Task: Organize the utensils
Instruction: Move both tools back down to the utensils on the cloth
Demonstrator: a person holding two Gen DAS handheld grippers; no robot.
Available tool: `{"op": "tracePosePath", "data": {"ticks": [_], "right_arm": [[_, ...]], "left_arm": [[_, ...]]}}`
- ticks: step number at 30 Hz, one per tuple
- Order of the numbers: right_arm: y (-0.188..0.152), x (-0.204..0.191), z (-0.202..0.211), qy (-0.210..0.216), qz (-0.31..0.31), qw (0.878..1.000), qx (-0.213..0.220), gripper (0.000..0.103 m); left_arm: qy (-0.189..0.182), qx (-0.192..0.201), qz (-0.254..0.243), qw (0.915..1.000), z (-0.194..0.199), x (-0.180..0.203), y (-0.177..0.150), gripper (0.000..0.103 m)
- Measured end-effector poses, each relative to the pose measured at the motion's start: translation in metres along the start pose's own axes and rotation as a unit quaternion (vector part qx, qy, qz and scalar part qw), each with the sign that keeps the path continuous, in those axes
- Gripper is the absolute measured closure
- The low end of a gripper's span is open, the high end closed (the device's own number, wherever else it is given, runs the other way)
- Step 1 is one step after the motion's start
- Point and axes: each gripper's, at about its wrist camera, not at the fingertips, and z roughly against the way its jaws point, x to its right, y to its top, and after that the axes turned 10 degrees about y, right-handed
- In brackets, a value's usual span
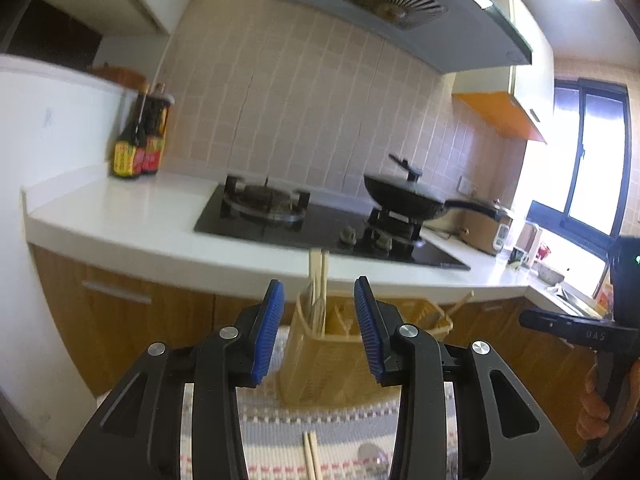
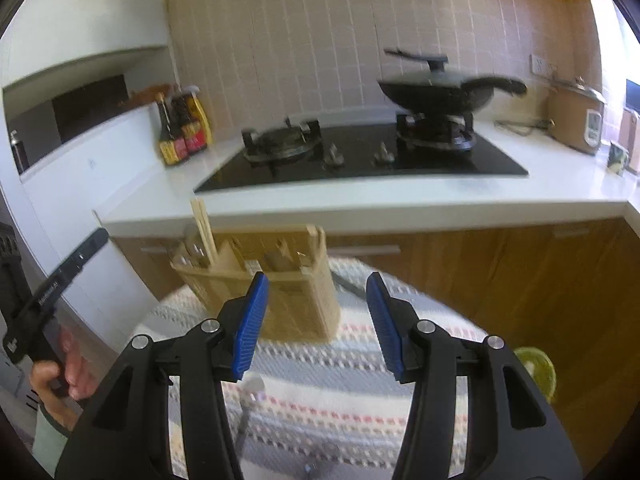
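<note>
While both grippers gape, holder (image 2: 280, 280) w/ chopsticks (image 2: 203, 228), striped cloth (image 2: 340, 364), kitchen.

Home kitchen, gas hob (image 2: 360, 152), black wok (image 2: 436, 94), range hood (image 1: 400, 12), tiled wall (image 2: 300, 40)

"UAS" on right gripper (image 1: 592, 336)

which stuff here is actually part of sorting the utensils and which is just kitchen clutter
Part of the job:
- tan wooden utensil holder with compartments
- pale wooden chopsticks standing in the holder
- loose pair of wooden chopsticks on the striped cloth
- metal spoon on the cloth

Just lying about:
- black lidded wok on the hob
- dark sauce bottles
- tan rice cooker
</note>
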Motion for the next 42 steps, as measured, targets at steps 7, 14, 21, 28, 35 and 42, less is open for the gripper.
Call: {"op": "tracePosePath", "data": {"ticks": [7, 14, 21, 28, 35, 42], "right_arm": [[-0.058, 0.026, -0.037, 0.000, -0.092, 0.984, -0.153, 0.055], [-0.122, 0.028, -0.068, 0.012, -0.142, 0.959, -0.247, 0.065], [-0.146, 0.013, -0.071, 0.007, -0.152, 0.950, -0.272, 0.069], [-0.150, -0.007, -0.076, -0.022, -0.121, 0.955, -0.269, 0.069], [-0.153, -0.029, -0.092, -0.074, -0.078, 0.958, -0.265, 0.069], [-0.158, -0.059, -0.103, -0.098, -0.036, 0.955, -0.276, 0.088]], "left_arm": [[-0.007, -0.151, -0.020, 0.9884, -0.024, -0.008, -0.034, 0.068], [0.001, -0.307, -0.063, 0.9496, -0.061, -0.017, -0.090, 0.070], [-0.020, -0.369, -0.084, 0.9254, -0.079, -0.013, -0.122, 0.070], [0.003, -0.375, -0.136, 0.9168, -0.089, 0.006, -0.133, 0.071], [0.039, -0.367, -0.196, 0.9084, -0.094, 0.027, -0.137, 0.071], [0.031, -0.377, -0.229, 0.8968, -0.093, 0.032, -0.138, 0.086]]}}
